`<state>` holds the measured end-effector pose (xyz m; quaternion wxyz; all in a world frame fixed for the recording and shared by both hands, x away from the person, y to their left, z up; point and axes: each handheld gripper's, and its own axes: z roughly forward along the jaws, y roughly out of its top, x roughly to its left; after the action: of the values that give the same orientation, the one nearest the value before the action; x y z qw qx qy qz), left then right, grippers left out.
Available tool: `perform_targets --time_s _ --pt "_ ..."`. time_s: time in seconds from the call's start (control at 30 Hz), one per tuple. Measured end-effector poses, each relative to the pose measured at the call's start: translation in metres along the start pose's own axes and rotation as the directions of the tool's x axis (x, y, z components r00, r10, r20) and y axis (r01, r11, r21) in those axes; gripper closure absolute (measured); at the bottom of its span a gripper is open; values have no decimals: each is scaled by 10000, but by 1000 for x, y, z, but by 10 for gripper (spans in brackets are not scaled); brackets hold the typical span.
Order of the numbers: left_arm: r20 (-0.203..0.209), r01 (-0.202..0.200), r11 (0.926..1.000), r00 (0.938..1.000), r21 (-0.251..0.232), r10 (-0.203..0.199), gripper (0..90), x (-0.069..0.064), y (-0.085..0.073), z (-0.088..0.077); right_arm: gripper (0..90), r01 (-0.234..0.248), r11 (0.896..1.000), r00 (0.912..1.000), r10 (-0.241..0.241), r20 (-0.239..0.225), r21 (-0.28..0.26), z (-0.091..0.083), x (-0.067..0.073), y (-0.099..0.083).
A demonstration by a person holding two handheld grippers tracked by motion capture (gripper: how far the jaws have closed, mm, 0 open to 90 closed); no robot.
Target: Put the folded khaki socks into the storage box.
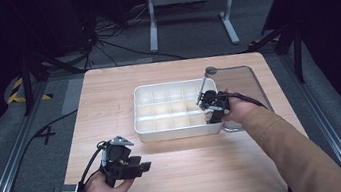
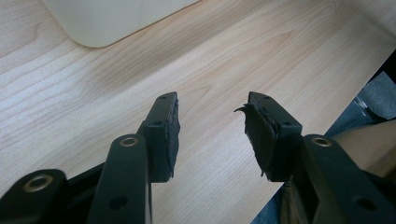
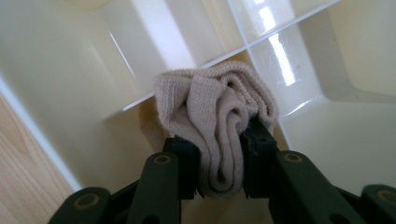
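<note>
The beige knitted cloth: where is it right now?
The beige knitted cloth, bunched up, sits clamped in the right claw, over a compartment at the right end of the white plastic divided box on the wooden table.

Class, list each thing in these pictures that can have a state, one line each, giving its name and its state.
Divided white box: uncovered, upright on the table.
Clear lid: off, lying flat beside the box.
Beige knit cloth: bunched up, pinched between jaws over a box compartment.
Right gripper: shut on the cloth.
Left gripper: open, nothing between its jaws, over bare wood.
</note>
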<state>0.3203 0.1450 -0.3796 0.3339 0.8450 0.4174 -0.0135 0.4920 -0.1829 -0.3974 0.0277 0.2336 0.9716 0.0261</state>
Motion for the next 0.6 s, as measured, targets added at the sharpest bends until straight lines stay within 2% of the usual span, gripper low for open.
perform_targets --time_s 0.07,0.2,0.3,0.37,0.47,0.6 --pt "8 -5 10000 10000 -2 5 548 0 0 0 700 29 10000 10000 -29 7 -30 -1 0 0" --pt "27 19 10000 10000 21 -19 549 1 0 1 615 14 10000 9999 -15 -114 -44 -10 2 -2" --pt "21 45 10000 10000 37 -45 551 1 0 2 542 -96 9996 9998 92 -150 -275 -20 6 -3" --pt "13 56 10000 10000 43 -56 552 1 0 2 527 -75 9996 10000 73 -68 -276 -23 6 -2" --pt "43 -4 10000 10000 55 4 552 0 1 2 473 -109 9969 9999 109 -10 -780 -33 7 0" --pt "14 6 9999 10000 102 -6 550 1 0 3 469 -144 9952 9999 146 12 -971 -36 7 3"
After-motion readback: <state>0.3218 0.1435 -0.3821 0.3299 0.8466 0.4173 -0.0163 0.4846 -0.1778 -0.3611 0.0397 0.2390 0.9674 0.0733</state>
